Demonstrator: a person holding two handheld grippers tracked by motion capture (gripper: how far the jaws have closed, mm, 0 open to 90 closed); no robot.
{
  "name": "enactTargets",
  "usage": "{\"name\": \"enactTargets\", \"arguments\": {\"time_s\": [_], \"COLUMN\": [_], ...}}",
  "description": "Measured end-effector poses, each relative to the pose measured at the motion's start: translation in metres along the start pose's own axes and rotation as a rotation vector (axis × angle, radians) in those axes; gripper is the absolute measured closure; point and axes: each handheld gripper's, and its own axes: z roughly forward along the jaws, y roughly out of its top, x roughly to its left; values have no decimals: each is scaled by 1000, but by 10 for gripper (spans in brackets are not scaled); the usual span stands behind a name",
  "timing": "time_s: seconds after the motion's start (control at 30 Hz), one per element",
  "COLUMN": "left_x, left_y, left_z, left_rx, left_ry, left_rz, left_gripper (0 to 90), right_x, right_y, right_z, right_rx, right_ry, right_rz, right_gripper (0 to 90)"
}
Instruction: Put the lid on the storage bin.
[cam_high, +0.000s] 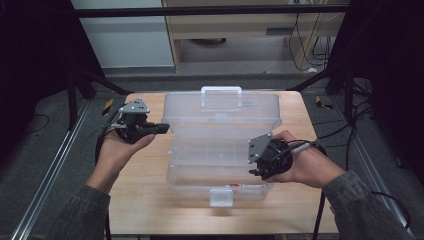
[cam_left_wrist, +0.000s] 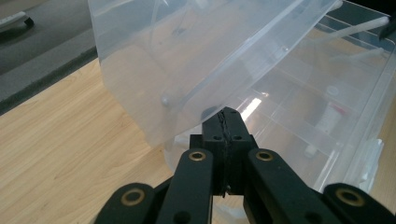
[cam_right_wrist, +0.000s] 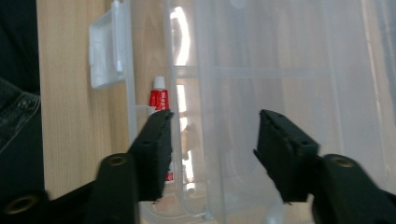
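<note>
**Clear box open on the bench, a gripper at each side**

A clear plastic box (cam_high: 220, 170) sat in the middle of the wooden bench (cam_high: 145, 200), its white latch (cam_high: 221, 196) at the near edge. Its lid (cam_high: 222, 112) stood raised at the far side, with a handle (cam_high: 221, 91) along the top rim. Inside, dividers split the base into compartments, and a red-and-white tube (cam_high: 245, 185) lay in the near row, close to the front wall.

The right gripper (cam_high: 257, 167) was held at the box's right side, over the near right part of the base. In the right gripper view its jaws stood wide apart with nothing between them, and the tube (cam_right_wrist: 160, 100) showed through the wall beyond the left jaw, beside the latch (cam_right_wrist: 105, 51).

The left gripper (cam_high: 162, 128) was held further back, at the box's left edge, touching or just beside the lid's corner. In the left gripper view its jaws were pressed together at the tips, at the lower edge of the tilted lid (cam_left_wrist: 187, 60); whether they pinched the plastic could not be told. The compartments of the base (cam_left_wrist: 327, 116) showed beyond.
</note>
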Motion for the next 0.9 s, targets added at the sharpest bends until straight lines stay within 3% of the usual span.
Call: {"name": "enactTargets", "arguments": {"time_s": [0.07, 0.17, 0.4, 0.63, 0.9], "left_x": [0, -4, -8, -14, -23], "left_y": [-2, -6, -12, -20, -36], "left_z": [1, -1, -1, -1, 0], "left_rx": [-15, 3, 9, 19, 26], "left_ry": [-13, -8, -17, -25, -47], "left_rz": [18, 1, 8, 18, 36], "left_gripper": [899, 899, 899, 899, 899], "right_x": [2, 6, 13, 19, 25], "right_y": [-5, -14, -36, -54, -73], "right_z": [-4, -11, -22, -33, -34], "right_rx": [-24, -52, -63, -67, -45], "right_ry": [-17, -42, -99, -138, -153], "right_rz": [36, 94, 180, 227, 258], "right_gripper": [372, 311, 213, 156, 140]}}
